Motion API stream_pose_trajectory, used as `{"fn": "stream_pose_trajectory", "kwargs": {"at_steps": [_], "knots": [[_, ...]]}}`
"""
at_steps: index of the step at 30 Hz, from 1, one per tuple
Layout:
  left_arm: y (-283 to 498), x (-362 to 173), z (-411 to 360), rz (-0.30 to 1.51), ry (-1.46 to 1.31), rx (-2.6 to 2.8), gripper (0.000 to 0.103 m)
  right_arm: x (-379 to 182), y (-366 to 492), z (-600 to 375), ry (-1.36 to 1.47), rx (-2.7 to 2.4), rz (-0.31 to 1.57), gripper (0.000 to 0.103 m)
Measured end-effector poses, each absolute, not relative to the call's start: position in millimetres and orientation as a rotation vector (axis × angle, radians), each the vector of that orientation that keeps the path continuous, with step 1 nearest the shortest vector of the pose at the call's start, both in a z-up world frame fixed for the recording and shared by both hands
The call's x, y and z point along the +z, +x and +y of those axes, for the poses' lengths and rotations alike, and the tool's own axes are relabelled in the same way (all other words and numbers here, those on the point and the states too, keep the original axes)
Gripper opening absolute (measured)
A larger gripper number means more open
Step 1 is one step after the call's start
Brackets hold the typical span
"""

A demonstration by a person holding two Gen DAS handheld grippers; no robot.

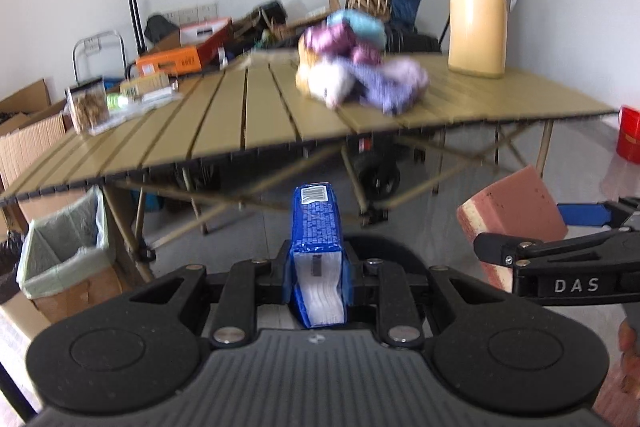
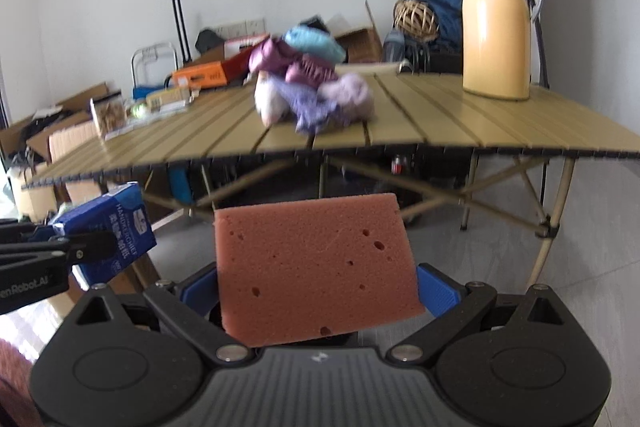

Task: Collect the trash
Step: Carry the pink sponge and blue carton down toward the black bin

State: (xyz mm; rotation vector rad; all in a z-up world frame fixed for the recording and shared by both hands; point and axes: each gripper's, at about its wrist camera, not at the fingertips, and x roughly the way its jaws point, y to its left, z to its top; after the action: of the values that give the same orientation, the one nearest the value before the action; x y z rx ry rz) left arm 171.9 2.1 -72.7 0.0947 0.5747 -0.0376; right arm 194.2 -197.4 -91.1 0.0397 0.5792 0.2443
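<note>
The slatted surface (image 1: 248, 123) fills the middle of both views, carrying a pile of soft cloths (image 1: 360, 71), a tall yellow jug (image 1: 478, 15) at upper right and a clear jar (image 1: 86, 107) at left. A lined bin (image 1: 64, 247) stands on the floor at lower left of the left wrist view, under the surface's edge.

The right gripper (image 2: 320, 303) has its jaws closed on a pink sponge (image 2: 316, 267), low in the frame. The sponge looks light, porous and squashy; it probably compresses rather than slips, so a grip across its flat faces suits it.

The left gripper (image 1: 318, 279) has its jaws clamped on 1 blue tissue pack (image 1: 316, 227), centre-bottom. The pack looks light, with a slick wrapper and soft contents; holding its 2 broad sides seems safest.
</note>
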Motion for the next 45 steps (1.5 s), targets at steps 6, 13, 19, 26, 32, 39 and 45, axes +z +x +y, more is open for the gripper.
{"fn": "stream_pose_trajectory", "kwargs": {"at_steps": [6, 13, 19, 26, 32, 39, 45], "knots": [[168, -103, 8, 0.678, 0.095, -0.04, 0.023, -113, 188, -189, 0.002, 0.257, 0.67, 0.1], [172, -127, 11, 0.776, 0.107, -0.044, 0.023, -138, 191, -181, -0.041, 0.262, 0.764, 0.1], [187, -151, 19, 0.906, 0.07, -0.031, 0.023, -155, 198, -178, -0.05, 0.244, 0.837, 0.1], [195, -163, 22, 0.959, 0.052, -0.019, 0.023, -164, 207, -173, -0.059, 0.242, 0.864, 0.1], [201, -165, 24, 0.981, 0.038, -0.016, 0.023, -166, 213, -168, -0.064, 0.247, 0.878, 0.1], [209, -161, 31, 0.983, -0.005, 0.017, 0.023, -169, 227, -165, -0.061, 0.24, 0.889, 0.1], [217, -156, 40, 0.969, -0.017, 0.057, 0.023, -165, 245, -155, -0.085, 0.252, 0.87, 0.1]]}}
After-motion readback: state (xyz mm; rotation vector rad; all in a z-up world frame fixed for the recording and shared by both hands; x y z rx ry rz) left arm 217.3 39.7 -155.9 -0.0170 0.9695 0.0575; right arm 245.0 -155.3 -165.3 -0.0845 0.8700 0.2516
